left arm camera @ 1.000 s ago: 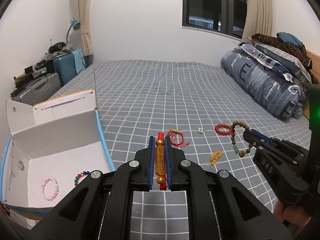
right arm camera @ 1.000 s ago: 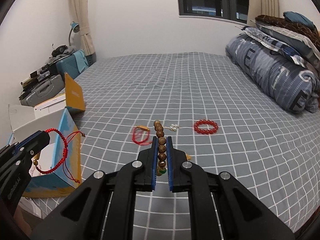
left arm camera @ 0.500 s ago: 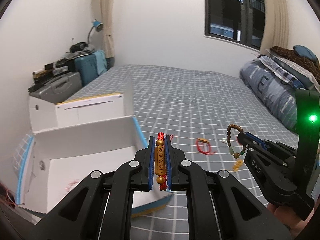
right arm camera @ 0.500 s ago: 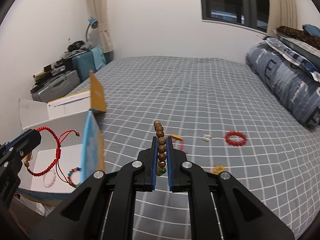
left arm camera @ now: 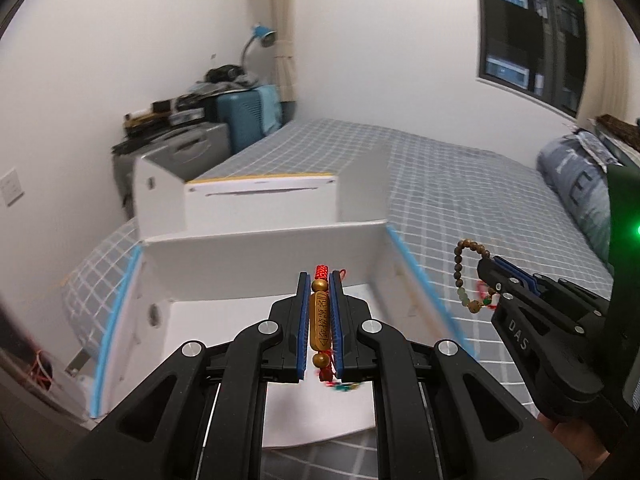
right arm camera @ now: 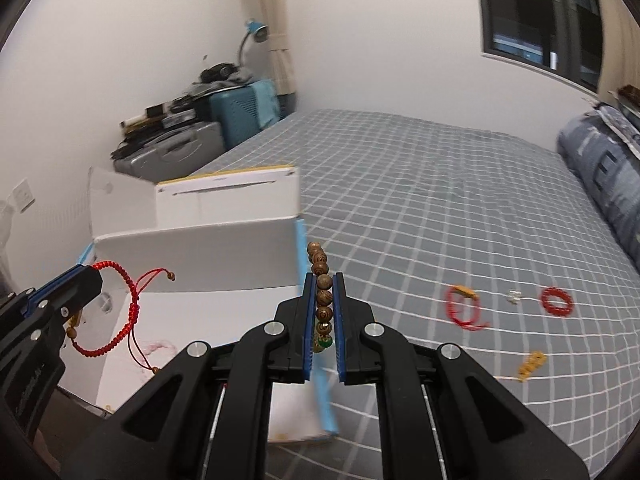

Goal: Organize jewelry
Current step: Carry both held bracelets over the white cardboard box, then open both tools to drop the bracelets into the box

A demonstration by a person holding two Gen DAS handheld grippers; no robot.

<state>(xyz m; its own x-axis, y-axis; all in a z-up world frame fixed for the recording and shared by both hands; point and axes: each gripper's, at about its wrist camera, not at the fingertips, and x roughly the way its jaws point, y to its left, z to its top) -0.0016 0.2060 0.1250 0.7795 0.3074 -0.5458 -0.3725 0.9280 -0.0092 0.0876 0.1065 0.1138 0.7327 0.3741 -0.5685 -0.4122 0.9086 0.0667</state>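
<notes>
Left wrist view: we record the left hand-held gripper [left arm camera: 320,320] clamped on a red cord bracelet [left arm camera: 321,322] with a gold barrel bead. A second ago it stood over the bed with the box off to the left; it now hangs over the open white cardboard box [left arm camera: 256,256]. The right hand-held gripper [right arm camera: 323,320], closed on a brown wooden bead bracelet [right arm camera: 320,284], has travelled with it and now sits at the box's blue-edged right wall.

Surface: bed [right arm camera: 440,200] under a grey sheet with white grid. Loose on it, well right of the box: a red string bracelet [right arm camera: 464,310], a small white item [right arm camera: 513,296], a red bead bracelet [right arm camera: 557,301], a yellow bead piece [right arm camera: 531,366].

Room: white walls, dark window [left arm camera: 532,28], cream curtain [left arm camera: 282,28], blue lamp [left arm camera: 262,36], teal suitcase [left arm camera: 244,116], grey case [left arm camera: 192,146], folded blue quilt [left arm camera: 580,184].
</notes>
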